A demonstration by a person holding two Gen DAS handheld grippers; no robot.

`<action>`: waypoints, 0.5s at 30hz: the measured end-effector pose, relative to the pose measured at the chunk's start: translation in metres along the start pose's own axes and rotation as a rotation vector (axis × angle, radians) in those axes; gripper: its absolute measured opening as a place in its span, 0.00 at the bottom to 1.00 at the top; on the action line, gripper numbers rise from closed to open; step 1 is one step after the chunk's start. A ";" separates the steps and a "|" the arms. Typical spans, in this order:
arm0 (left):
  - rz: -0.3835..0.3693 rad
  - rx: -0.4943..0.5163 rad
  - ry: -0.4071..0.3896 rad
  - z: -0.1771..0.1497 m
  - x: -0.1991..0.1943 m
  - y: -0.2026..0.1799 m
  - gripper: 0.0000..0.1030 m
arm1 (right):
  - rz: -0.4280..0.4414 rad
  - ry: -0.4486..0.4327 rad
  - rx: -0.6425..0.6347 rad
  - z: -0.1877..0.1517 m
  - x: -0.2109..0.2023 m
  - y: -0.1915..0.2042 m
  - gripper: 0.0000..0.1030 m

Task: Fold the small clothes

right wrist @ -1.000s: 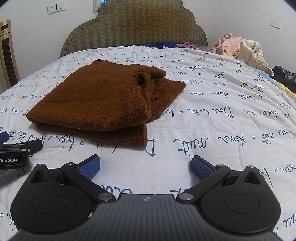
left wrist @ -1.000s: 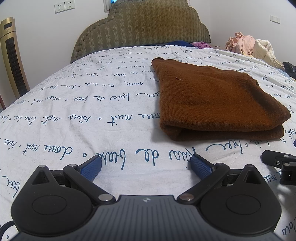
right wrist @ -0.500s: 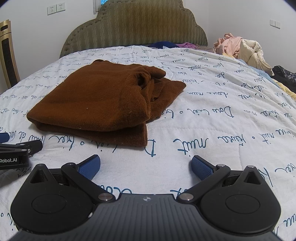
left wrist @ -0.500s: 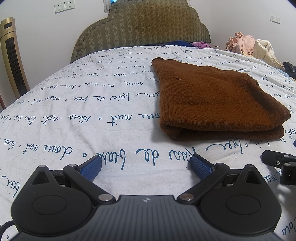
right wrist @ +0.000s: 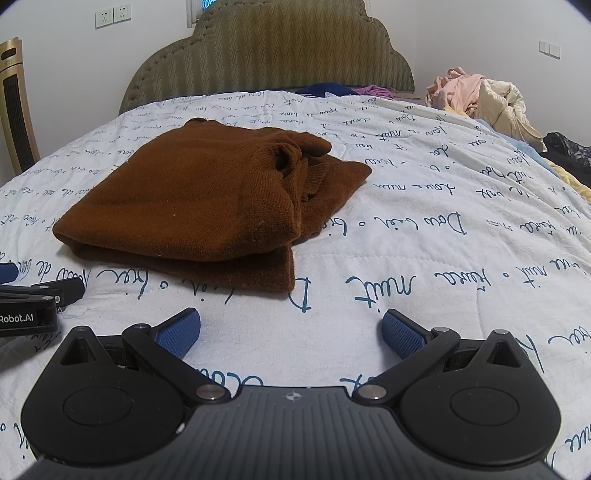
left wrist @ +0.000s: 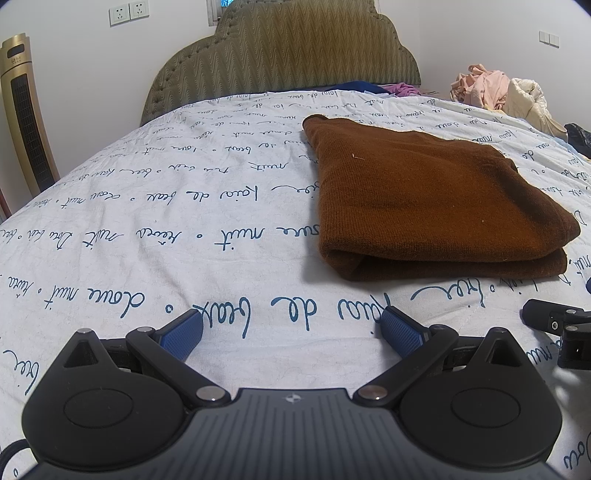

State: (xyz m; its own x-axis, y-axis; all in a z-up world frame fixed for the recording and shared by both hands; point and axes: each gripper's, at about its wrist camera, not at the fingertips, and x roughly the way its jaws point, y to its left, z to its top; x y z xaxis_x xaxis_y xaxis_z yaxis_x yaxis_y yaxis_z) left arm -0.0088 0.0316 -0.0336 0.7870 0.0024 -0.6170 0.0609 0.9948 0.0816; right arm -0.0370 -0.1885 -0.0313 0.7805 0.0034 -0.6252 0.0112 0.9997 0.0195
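Two forward-looking fisheye views from handheld grippers, both low over a bed. Brown knit sweater (left wrist: 424,199), folded into a thick rectangle, lying on a white quilt (left wrist: 166,229) printed with blue cursive script. Left gripper (left wrist: 291,326) with blue-padded fingers spread wide, holding nothing, hovering just above the quilt short of the sweater's near folded edge — sweater ahead and to its right, not touching. Right gripper (right wrist: 291,326) likewise spread wide and empty, near the sweater (right wrist: 207,199), which sits ahead and to its left; from this side, a bunched collar or cuff visible on top and a lower layer sticking out toward the right. Part of the right gripper's black body visible at the right edge of the left view, part of the left gripper's body, labelled "Robot.AI", at the left edge of the right view — the two tools side by side. Beyond the sweater, an olive padded headboard (left wrist: 280,55) against a white wall, with wall sockets (left wrist: 129,11) above on the left. Gold tower fan (left wrist: 22,110) at far left. Heap of pink and cream clothes (right wrist: 476,96) at the far right side of the bed.
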 end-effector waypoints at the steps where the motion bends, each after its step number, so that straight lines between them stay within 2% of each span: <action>1: 0.000 0.000 0.000 0.000 0.000 0.000 1.00 | 0.000 0.000 0.000 0.000 0.000 0.000 1.00; 15: 0.000 0.000 0.000 0.000 0.000 0.000 1.00 | 0.000 0.000 0.000 0.000 0.000 0.000 1.00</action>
State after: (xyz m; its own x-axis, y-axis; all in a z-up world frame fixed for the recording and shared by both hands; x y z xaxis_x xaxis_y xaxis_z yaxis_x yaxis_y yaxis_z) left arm -0.0089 0.0316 -0.0334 0.7869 0.0026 -0.6171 0.0607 0.9948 0.0816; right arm -0.0369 -0.1886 -0.0314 0.7803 0.0036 -0.6254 0.0111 0.9997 0.0196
